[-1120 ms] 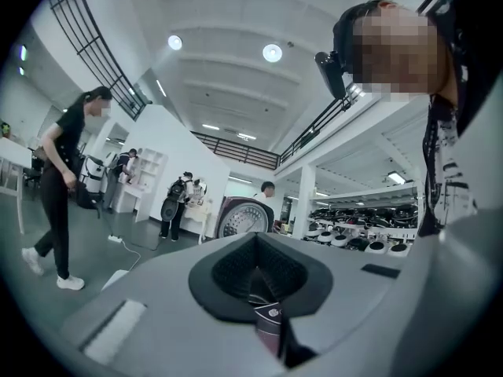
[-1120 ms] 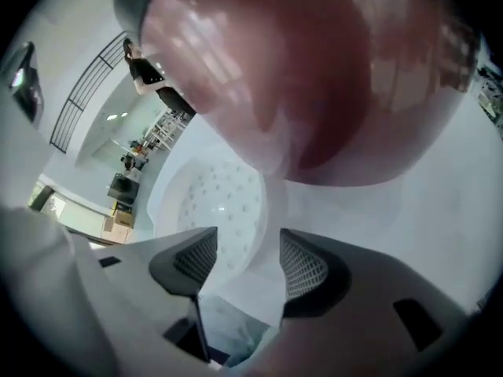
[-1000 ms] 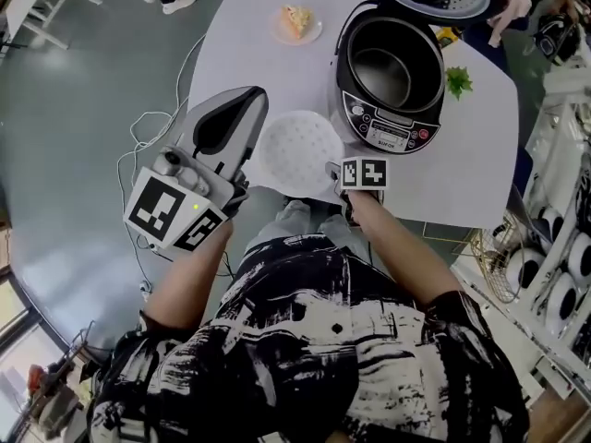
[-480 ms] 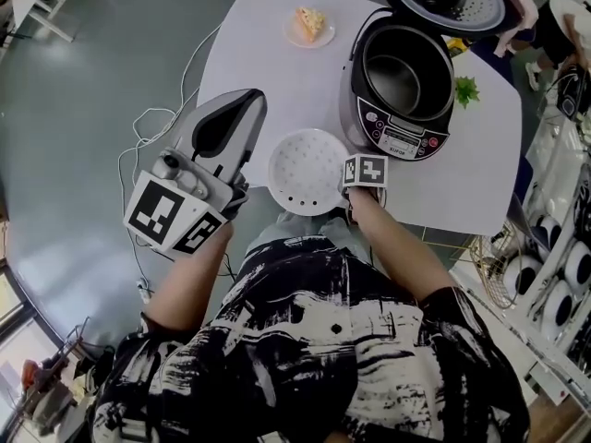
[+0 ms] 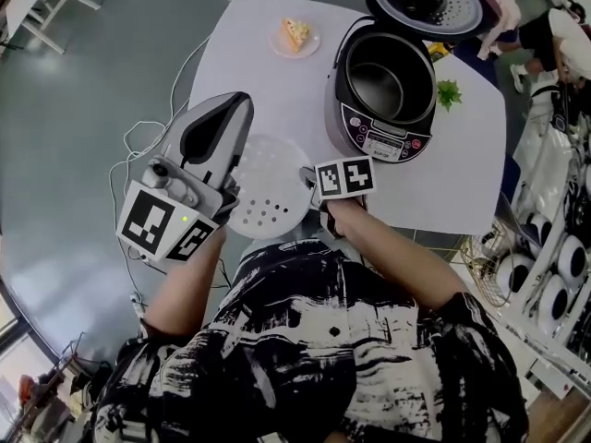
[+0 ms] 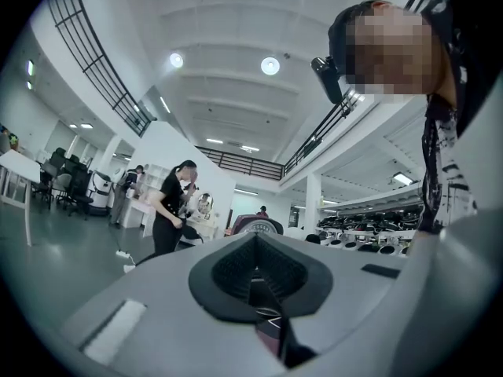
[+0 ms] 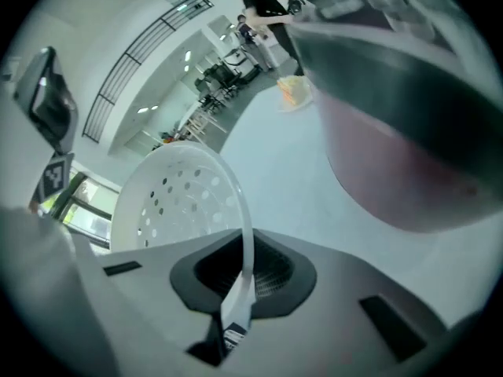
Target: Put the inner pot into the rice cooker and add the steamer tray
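Steamer tray [image 5: 263, 187]: white, round, shallow, holes in its floor. It is off the worktop [image 5: 249, 72], over the near edge, just left of the rice cooker's front and tilted. The right claw [image 5: 309, 179] holds it by the rim on the cooker side. In the right gripper view the thin rim wall runs straight between the jaws, which are closed narrow on it, and the tray's bowl stands up beyond them. It looks like thin plastic, so probably light and fairly stiff, with some flex at the lip. It is smooth, so a one-sided pinch may let it swing or slide. The rim is the only sensible place to take it, gripped deep, and it needs levelling before it goes down. The inner pot [image 5: 379, 74] looks already seated in the rice cooker [image 5: 383, 95]; it is dark, likely metal, and heavier than the tray. The lid [image 5: 429, 0] is open at the far side, so the opening is free for the tray's rim to rest on the pot's edge. The left claw [image 5: 231, 109] is raised at the left, away from the tray, with its jaws together and nothing between them, aimed up at the room. A plate with cake [image 5: 295, 35] sits at the far edge, well apart, and a green sprig [image 5: 448, 92] lies right of the cooker.
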Action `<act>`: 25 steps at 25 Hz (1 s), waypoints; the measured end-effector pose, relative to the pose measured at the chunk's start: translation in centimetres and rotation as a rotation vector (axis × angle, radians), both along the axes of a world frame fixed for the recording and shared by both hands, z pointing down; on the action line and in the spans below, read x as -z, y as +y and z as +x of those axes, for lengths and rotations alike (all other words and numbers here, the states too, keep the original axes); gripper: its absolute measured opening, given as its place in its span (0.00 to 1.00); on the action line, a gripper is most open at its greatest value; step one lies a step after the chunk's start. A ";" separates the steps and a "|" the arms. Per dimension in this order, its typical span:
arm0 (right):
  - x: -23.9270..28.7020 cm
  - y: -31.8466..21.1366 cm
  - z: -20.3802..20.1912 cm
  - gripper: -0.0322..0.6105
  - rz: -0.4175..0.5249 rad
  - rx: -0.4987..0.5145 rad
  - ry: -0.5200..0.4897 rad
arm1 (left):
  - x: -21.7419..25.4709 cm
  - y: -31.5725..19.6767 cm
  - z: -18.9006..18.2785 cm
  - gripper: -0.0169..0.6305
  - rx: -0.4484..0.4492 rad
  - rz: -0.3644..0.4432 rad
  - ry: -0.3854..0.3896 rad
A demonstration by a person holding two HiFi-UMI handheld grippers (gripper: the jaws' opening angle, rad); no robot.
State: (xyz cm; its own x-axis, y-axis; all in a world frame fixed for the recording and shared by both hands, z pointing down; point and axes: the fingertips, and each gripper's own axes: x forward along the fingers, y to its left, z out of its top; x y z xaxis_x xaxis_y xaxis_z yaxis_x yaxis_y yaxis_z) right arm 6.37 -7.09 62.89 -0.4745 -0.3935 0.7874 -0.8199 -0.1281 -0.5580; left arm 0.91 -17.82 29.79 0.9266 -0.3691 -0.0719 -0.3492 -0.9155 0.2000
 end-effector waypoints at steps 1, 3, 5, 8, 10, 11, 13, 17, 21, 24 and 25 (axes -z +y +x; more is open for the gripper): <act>1.8 -0.7 0.0 0.06 0.032 0.020 -0.012 | 0.6 0.1 0.0 0.03 0.001 0.014 0.005; 5.0 -1.8 1.2 0.06 0.089 0.038 -0.019 | 2.3 0.4 0.1 0.03 0.005 0.053 0.015; 8.1 -2.8 3.6 0.06 0.139 0.025 -0.012 | 3.9 0.8 0.2 0.03 0.005 0.093 0.031; 12.7 -4.4 8.4 0.06 0.224 -0.016 0.033 | 5.5 1.4 0.7 0.03 -0.006 0.132 0.053; 15.1 -5.5 12.5 0.06 0.273 -0.059 0.090 | 5.8 1.9 1.3 0.03 -0.021 0.139 0.057; 16.0 -5.9 15.0 0.06 0.289 -0.093 0.120 | 5.9 2.3 1.8 0.03 -0.030 0.139 0.056; 17.3 -6.4 20.7 0.06 0.307 -0.183 0.178 | 5.8 3.3 3.1 0.03 -0.053 0.136 0.050; 16.4 -5.8 31.9 0.06 0.280 -0.372 0.295 | 5.0 6.1 6.1 0.03 -0.100 0.128 0.037; 12.3 -5.4 36.0 0.06 0.186 -0.480 0.376 | 3.5 7.0 6.0 0.03 -0.123 0.119 0.032; 10.2 -5.7 37.3 0.06 0.116 -0.505 0.414 | 3.8 6.5 6.4 0.03 -0.127 0.111 0.017; 9.8 -5.8 37.6 0.06 0.098 -0.503 0.426 | 4.0 6.3 6.7 0.03 -0.125 0.109 0.012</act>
